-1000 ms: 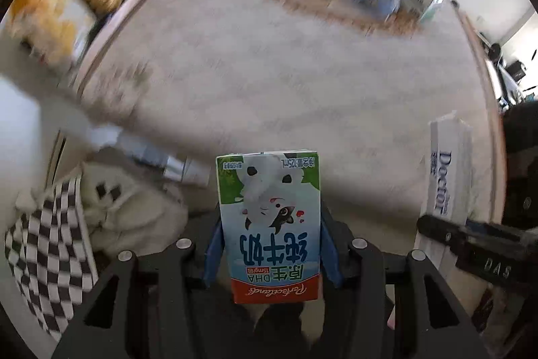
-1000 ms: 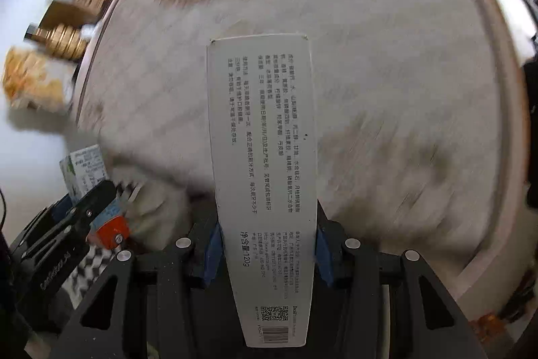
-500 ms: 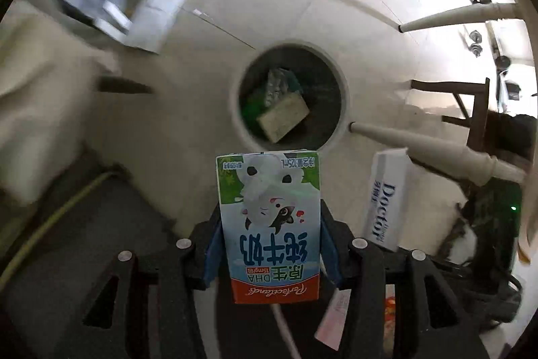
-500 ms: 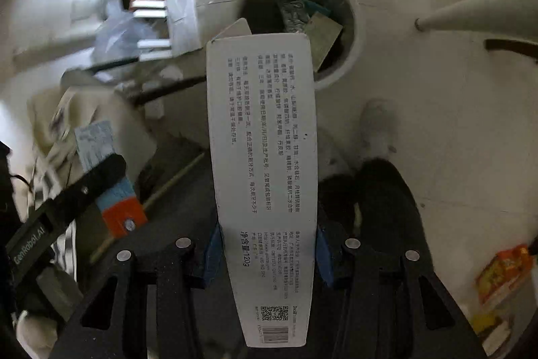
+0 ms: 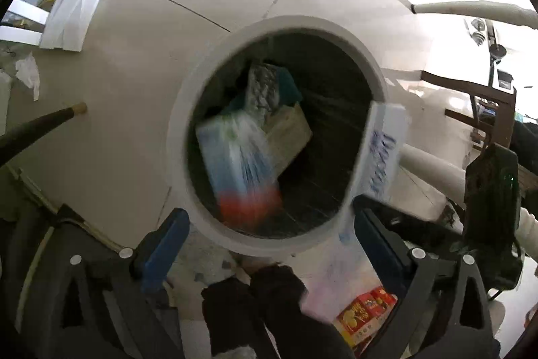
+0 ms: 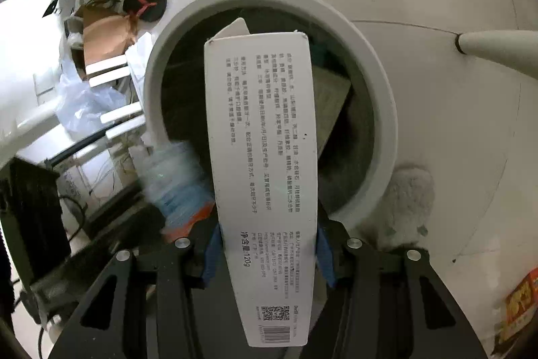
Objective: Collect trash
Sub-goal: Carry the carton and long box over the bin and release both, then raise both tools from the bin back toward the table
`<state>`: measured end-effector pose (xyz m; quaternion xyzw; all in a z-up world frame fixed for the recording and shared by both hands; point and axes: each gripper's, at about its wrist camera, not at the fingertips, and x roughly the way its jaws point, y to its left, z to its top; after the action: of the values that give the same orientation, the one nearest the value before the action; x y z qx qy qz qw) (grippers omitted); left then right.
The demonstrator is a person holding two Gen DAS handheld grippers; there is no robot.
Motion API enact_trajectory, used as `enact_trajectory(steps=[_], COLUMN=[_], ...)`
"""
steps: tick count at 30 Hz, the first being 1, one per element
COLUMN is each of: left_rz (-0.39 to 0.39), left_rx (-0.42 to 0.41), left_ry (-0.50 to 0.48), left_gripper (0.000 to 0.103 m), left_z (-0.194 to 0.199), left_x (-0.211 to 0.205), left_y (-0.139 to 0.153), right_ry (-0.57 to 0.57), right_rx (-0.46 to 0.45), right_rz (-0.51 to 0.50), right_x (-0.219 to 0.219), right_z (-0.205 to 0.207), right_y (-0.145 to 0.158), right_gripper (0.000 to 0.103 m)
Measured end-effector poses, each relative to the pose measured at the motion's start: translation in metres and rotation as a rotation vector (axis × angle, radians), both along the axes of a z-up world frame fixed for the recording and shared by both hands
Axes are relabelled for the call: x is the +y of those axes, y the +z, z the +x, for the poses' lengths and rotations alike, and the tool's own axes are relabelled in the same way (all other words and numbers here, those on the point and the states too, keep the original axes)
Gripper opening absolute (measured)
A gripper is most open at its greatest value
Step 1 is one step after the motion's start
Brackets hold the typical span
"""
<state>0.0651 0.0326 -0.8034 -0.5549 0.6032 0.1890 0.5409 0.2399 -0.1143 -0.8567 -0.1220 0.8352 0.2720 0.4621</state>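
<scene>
- Plainly, the left gripper (image 5: 265, 238) stands with its jaws spread wide and nothing between them; its blue pads (image 5: 161, 249) frame the mouth of the round bin (image 5: 178, 110) from directly above
- the milk carton (image 5: 240, 169) is a blur inside the bin's opening, apart from both pads, its red band lowest in the view; I judge it to be in free fall toward the trash already lying at the bottom, a tan box (image 5: 289, 133) and a dark patterned packet (image 5: 264, 88) among it
- the right gripper (image 6: 267, 249) is clamped on the long white toothpaste box (image 6: 264, 157), gripped near its barcode end; the far end reaches out over the bin's opening, with the bin rim (image 6: 386, 123) to its right
- in the left view the same box shows at the right side of the rim, smeared by motion
- so the step in hand is the drop itself: one item released, one not yet let go
- the next move seems to call only for the right jaws to part while the box hangs over the opening; since it is long, tipping its free end down into the bin first would keep it from catching on the rim
- loose litter, a red snack packet (image 5: 363, 312) included, lies on the floor near the bin for later
</scene>
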Motion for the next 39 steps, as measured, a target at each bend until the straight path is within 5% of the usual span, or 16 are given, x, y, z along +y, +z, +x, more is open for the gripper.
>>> enact_trajectory(steps=[2, 6, 11, 26, 39], left_rz=[0.024, 0.199, 0.363, 0.408, 0.426], left_rx=[0.019, 0.11, 0.209, 0.25, 0.241], left_ry=[0.005, -0.034, -0.088, -0.098, -0.059], left_gripper=[0.101, 0.101, 0.101, 0.101, 0.101], left_z=[-0.004, -0.011, -0.023, -0.052, -0.086], left_x=[0.0, -0.005, -0.027, -0.064, -0.091], left_y=[0.005, 0.026, 0.051, 0.121, 0.26], right_ry=[-0.01, 0.045, 0.231, 0.299, 0.284], right_rx=[-0.016, -0.131, -0.38, -0.522, -0.531], right_rz=[0.01, -0.028, -0.089, -0.044, 0.007], right_x=[0.001, 0.002, -0.002, -0.018, -0.04], right_z=[0.005, 0.007, -0.013, -0.06, -0.09], right_y=[-0.003, -0.001, 0.024, 0.106, 0.256], right_gripper=[0.102, 0.103, 0.103, 0.102, 0.102])
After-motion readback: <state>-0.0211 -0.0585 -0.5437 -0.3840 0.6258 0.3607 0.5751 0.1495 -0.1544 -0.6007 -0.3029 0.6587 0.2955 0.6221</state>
